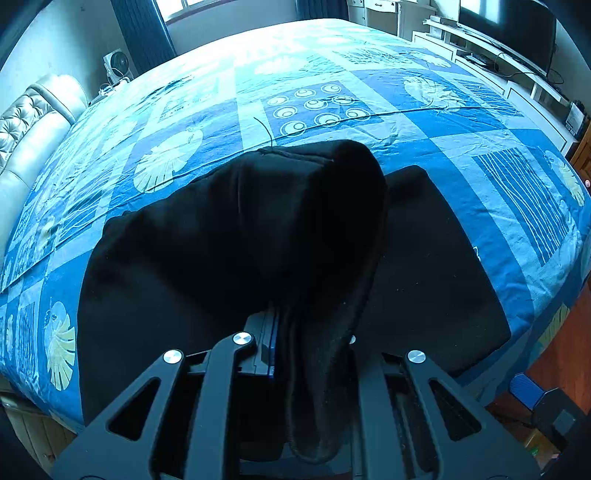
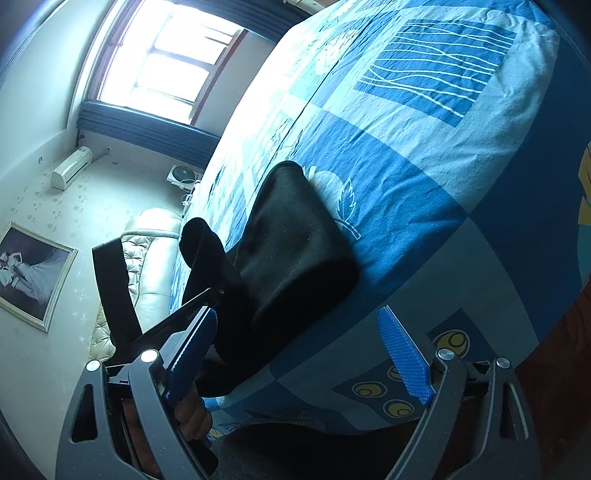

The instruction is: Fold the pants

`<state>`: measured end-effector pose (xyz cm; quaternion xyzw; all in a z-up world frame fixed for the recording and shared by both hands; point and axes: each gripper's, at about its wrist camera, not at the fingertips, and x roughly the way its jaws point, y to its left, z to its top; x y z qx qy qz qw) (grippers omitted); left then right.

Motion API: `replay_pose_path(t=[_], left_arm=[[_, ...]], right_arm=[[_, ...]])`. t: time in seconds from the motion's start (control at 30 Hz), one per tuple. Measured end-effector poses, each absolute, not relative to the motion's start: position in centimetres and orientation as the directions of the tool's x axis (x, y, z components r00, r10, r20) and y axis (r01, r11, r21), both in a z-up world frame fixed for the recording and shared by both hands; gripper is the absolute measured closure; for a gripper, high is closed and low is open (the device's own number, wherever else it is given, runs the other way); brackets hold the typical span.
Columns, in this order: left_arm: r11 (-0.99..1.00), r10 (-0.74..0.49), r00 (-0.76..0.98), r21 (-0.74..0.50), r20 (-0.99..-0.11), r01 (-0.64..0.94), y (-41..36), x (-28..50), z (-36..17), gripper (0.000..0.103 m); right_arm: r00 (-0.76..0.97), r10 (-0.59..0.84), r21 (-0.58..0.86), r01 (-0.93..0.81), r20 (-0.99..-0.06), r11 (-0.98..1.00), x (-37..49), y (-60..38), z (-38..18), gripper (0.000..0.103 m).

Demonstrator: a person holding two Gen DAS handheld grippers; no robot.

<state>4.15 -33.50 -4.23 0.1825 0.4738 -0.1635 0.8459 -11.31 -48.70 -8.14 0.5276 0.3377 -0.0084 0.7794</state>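
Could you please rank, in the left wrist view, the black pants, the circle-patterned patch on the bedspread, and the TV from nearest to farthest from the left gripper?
1. Black pants: clamped in the left gripper, draped over it.
2. Circle-patterned patch: mid-bed, straight ahead.
3. TV: far right, beyond the bed.

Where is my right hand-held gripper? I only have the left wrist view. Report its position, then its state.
Observer: The right hand-held gripper is near the edge of the bed, pointing at the black pants.
Operator: Give me its jaw state.
Observer: Open. Its blue pads stand wide apart with nothing between them.
Operator: Check the left one from that side.
Observer: The left hand-held gripper shows at the left of the right wrist view, clamped on a raised fold of the pants above the part lying flat.
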Motion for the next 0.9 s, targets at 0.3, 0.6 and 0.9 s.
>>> replay_pose_path(t=[0.3, 0.6, 0.9], left_arm=[[0.864, -0.114, 0.511, 0.168, -0.852, 0.474, -33.8, 3.6, -4.0, 0.081], [0.842, -0.298, 0.488, 0.015, -0.82, 0.539, -30.3, 1.2, 0.6, 0.025], [0.931, -0.234, 0.589, -0.004, -0.774, 0.365, -17.4, 4.3, 2.5, 0.012]], right_arm=[[0.774, 0.311, 0.795, 0.376, -0.552, 0.476, -11.3, -48.9, -7.0, 0.015], [0.793, 0.296, 0.789, 0.34, -0.533, 0.511, -11.2, -49.8, -4.1, 0.015], [0.686, 0.51, 0.81, 0.201, -0.518, 0.551, -2.6, -46.4, -4.2, 0.015]])
